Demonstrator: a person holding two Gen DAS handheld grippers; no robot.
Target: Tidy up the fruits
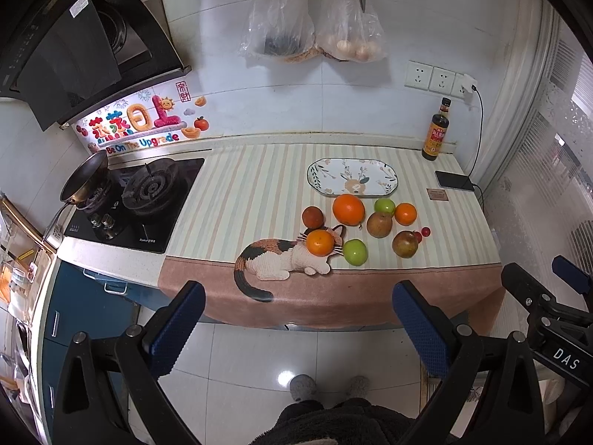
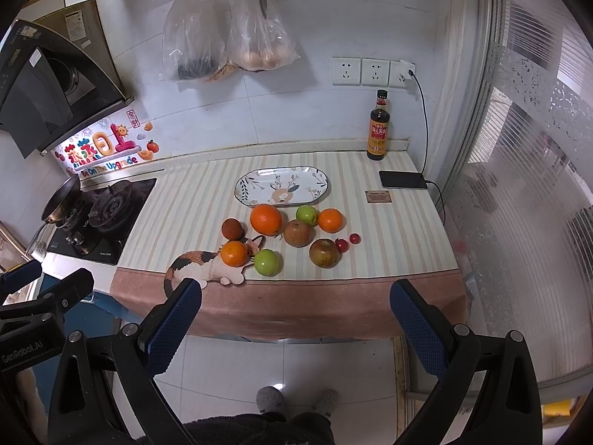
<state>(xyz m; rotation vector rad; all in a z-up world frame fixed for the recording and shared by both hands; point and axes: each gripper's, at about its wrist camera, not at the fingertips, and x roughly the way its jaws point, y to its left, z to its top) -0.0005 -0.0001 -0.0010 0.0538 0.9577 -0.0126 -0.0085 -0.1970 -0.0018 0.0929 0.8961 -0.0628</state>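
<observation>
on striped mat (image 2: 192, 204): fruits (image 2: 265, 218) round, orange, green, brownish; both grippers spread, empty.

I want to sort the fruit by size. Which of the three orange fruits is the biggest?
The orange just in front of the empty plate. It is clearly larger than the one on the cat picture and the one farthest right.

My right tongs (image 2: 294, 319) are wide open and hold nothing. They hang over the floor, in front of the worktop (image 2: 178, 222). A striped mat with a cat picture (image 2: 207, 269) covers it. On the mat a flowery plate (image 2: 248, 189) has nothing on it. Just in front of the plate sit a big orange (image 2: 265, 218), two small oranges (image 2: 330, 220), two green apples (image 2: 266, 262), some brown fruits (image 2: 325, 253) and two tiny red tomatoes (image 2: 342, 245). My left tongs (image 2: 48, 285) peek in at the left edge.
</observation>
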